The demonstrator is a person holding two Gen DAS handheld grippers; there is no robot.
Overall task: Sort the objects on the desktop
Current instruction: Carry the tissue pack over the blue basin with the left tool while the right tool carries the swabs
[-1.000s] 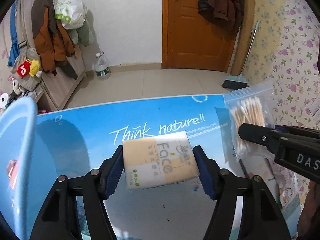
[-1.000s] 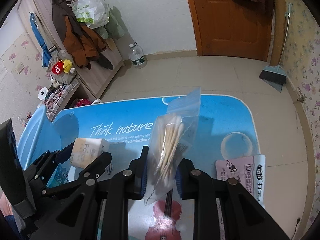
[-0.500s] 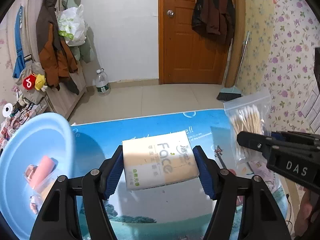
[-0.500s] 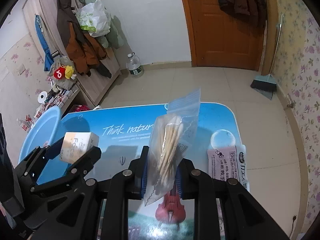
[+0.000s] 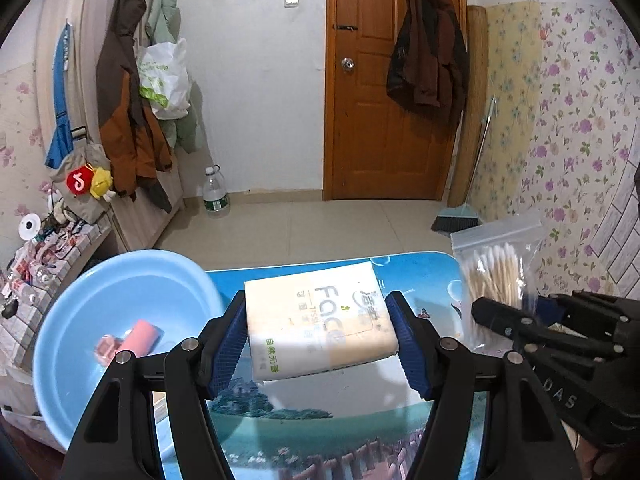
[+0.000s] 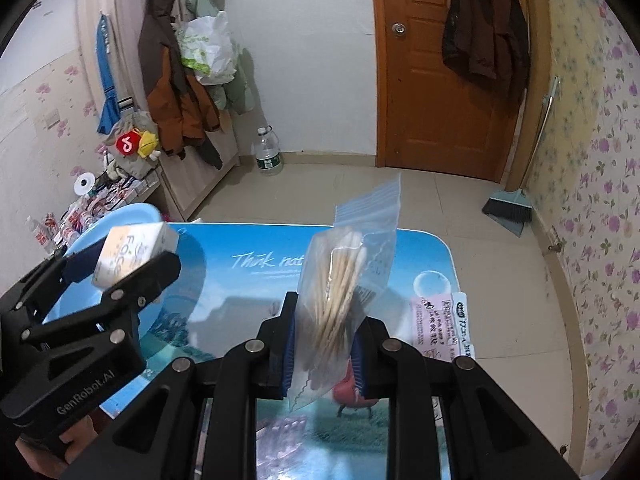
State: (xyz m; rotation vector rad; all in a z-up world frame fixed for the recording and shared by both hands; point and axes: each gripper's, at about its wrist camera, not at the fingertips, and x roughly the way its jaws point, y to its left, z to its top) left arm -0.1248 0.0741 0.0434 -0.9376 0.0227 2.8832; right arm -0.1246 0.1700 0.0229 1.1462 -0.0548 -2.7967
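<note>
Home: hung coats (image 5: 128, 92), floral wallpaper (image 5: 580, 128)

Two wrist views, shared table (image 5: 420, 268)

In the left wrist view the tissue pack (image 5: 320, 324) sits at centre frame between the left gripper (image 5: 322, 344) fingers, above the table (image 5: 416, 276), with the basin (image 5: 80, 304) at lower left holding a roller (image 5: 140, 338), and the swab bag (image 5: 494, 276) at right, clamped in the right gripper (image 5: 516, 312). Behind the table, toward the top of the frame, lie the floor, a water bottle (image 5: 215, 192) at left of centre, a door (image 5: 392, 80) at centre and a broom (image 5: 460, 216) to its right. In the right wrist view the swab bag stands upright at centre, the tissue pack is at left before the basin, and a leaflet (image 6: 442, 324) lies on the table at right.
</note>
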